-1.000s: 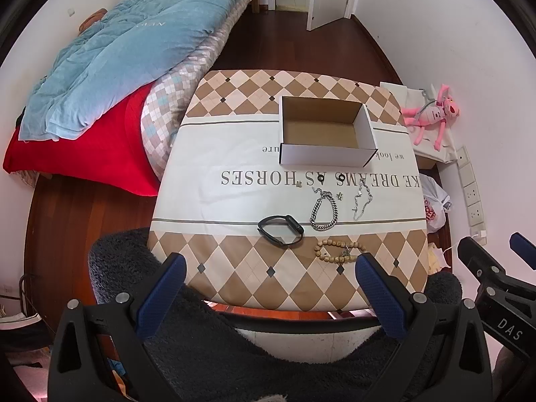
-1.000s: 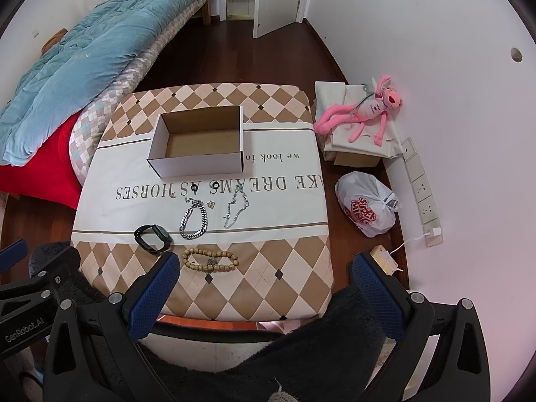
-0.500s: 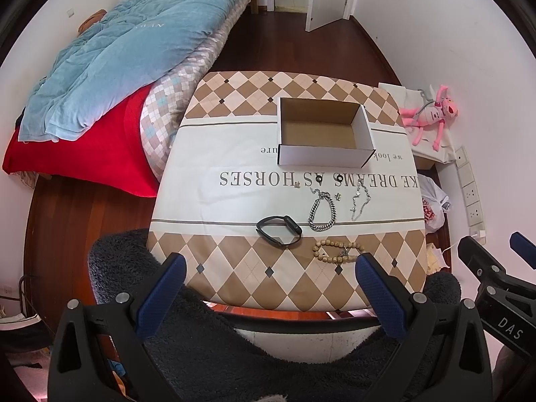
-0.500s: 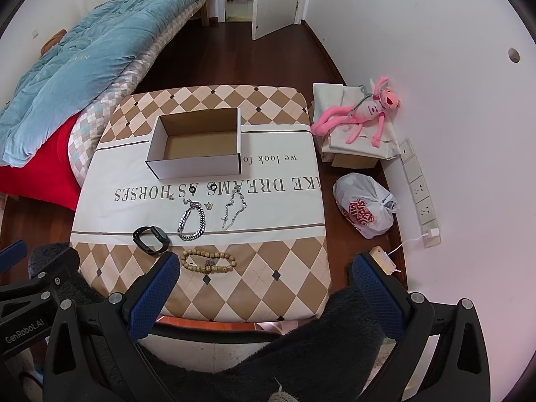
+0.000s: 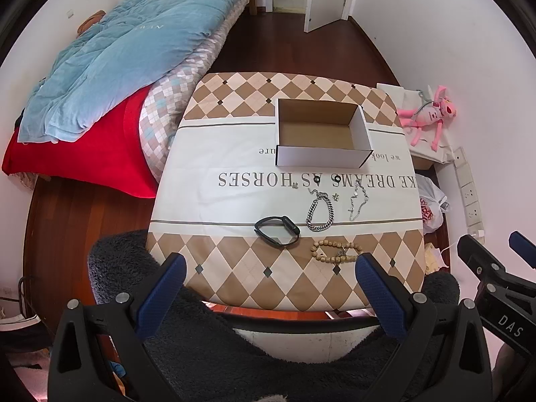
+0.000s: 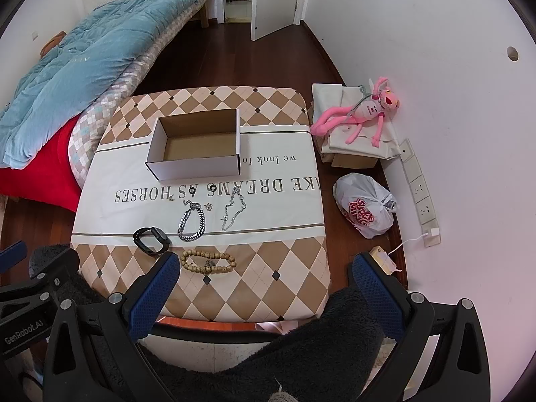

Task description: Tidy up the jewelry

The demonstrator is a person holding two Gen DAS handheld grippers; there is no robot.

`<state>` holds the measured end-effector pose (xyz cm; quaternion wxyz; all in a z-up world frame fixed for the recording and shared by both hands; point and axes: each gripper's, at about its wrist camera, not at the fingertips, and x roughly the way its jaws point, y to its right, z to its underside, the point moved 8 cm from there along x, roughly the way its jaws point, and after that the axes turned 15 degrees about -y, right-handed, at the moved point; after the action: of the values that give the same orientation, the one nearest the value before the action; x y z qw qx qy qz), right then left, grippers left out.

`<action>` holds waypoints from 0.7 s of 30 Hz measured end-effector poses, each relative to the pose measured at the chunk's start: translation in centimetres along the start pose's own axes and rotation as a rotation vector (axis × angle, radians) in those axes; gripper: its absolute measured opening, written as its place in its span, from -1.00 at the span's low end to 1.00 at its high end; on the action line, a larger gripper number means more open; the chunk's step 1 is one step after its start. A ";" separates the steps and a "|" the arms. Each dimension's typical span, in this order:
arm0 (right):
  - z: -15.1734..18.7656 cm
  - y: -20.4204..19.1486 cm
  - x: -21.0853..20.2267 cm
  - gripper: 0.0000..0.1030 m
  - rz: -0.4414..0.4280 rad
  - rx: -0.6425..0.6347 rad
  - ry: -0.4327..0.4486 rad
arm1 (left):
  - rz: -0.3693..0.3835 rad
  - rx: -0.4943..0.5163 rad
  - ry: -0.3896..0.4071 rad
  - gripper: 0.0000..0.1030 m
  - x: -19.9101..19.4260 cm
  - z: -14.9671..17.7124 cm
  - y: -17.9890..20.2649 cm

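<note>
A: From the left wrist, why is the left gripper [image 5: 268, 281] gaping with nothing in it?
B: Likely readying a first pick. The jewelry lies loose on the table [image 5: 207, 207]: black band [image 5: 277, 230], silver chain bracelet [image 5: 320, 212], bead bracelet [image 5: 335, 252].

A: And from the right wrist?
B: The right gripper [image 6: 264, 283] is equally wide and empty. The cardboard box [image 6: 197, 145] sits behind, open, presumably the destination.

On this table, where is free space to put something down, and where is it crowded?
Free: the tablecloth right of the thin chain, and left of the cardboard box and black band. Crowded: between box and near edge, around the silver bracelet and bead bracelet.
</note>
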<state>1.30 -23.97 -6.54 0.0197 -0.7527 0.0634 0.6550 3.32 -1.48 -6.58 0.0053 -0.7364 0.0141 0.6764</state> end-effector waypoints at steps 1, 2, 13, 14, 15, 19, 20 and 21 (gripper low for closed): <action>0.1 0.0 0.1 1.00 0.002 -0.001 0.001 | 0.000 -0.001 -0.001 1.00 0.0 0.0 0.0; -0.7 0.2 -1.1 1.00 0.003 -0.001 0.002 | 0.001 0.000 -0.001 1.00 0.0 0.1 0.0; -1.1 0.9 -1.1 1.00 -0.010 0.017 0.004 | 0.004 0.005 0.002 1.00 0.0 0.1 -0.1; -1.2 1.1 -1.0 1.00 -0.018 0.025 0.003 | 0.002 0.006 0.007 1.00 0.3 -0.1 -0.2; -1.5 1.4 -0.7 1.00 -0.028 0.034 0.000 | -0.004 0.005 0.018 1.00 0.5 -0.5 -0.4; -2.7 2.1 1.9 1.00 -0.039 0.058 -0.037 | -0.083 0.002 0.046 1.00 2.8 -2.3 -1.3; -2.4 1.8 3.0 1.00 -0.033 0.066 -0.047 | -0.101 0.002 0.040 1.00 3.8 -2.6 -1.6; -2.6 1.8 4.1 1.00 -0.029 0.069 -0.062 | -0.115 0.000 0.030 1.00 4.8 -3.0 -1.8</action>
<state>4.21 -26.33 -10.15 0.0573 -0.7319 0.0742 0.6749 6.77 0.19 -11.13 0.0441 -0.7460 -0.0283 0.6639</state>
